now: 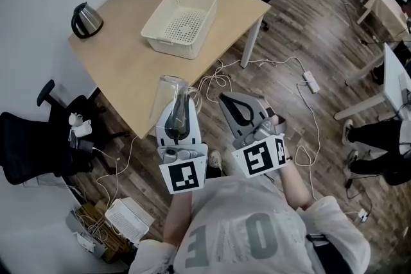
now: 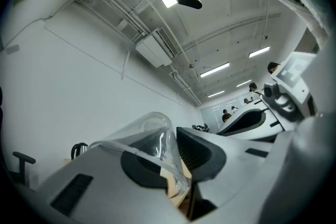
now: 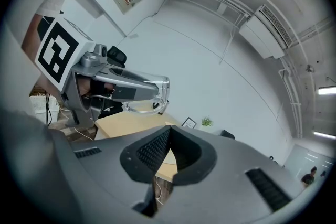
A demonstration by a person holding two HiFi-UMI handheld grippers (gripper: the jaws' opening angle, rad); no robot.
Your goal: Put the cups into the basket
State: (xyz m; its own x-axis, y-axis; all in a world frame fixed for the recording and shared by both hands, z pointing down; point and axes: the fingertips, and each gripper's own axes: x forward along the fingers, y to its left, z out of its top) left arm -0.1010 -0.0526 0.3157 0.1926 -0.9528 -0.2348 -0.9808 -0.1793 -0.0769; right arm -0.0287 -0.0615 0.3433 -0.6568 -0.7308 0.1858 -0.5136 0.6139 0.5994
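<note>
- One clear cup [image 1: 168,94] is in view. It is in the air over the floor, well apart from the basket [image 1: 182,42], on the person's side of it and off the table [image 1: 122,67] that carries the basket.
- The left gripper [image 1: 178,104] holds this cup. In the left gripper view, one jaw sits inside the cup mouth and the other outside, pinching the thin wall.
- The right gripper [image 1: 232,104] hangs just beside the left one, equally far from the basket. Its jaws are pressed together with nothing between them.
- The basket shows only its perforated floor, so it appears empty. No other cup can be seen.
- Step in hand, as judged: carry the cup to the basket and release it inside.
- Keep the pinch firm but light. A thin plastic wall is likely to buckle or slip under a hard squeeze.
- Bring the cup over the basket's near rim and centre it above the perforated floor before lowering.
- Lower it until the base is close to the basket floor, then part the jaws. A release from height could let a light cup bounce out or tip.
- Keep the right gripper clear of the path to the basket.
- The kettle [image 1: 87,20] stands left of the basket and is out of the way.
</note>
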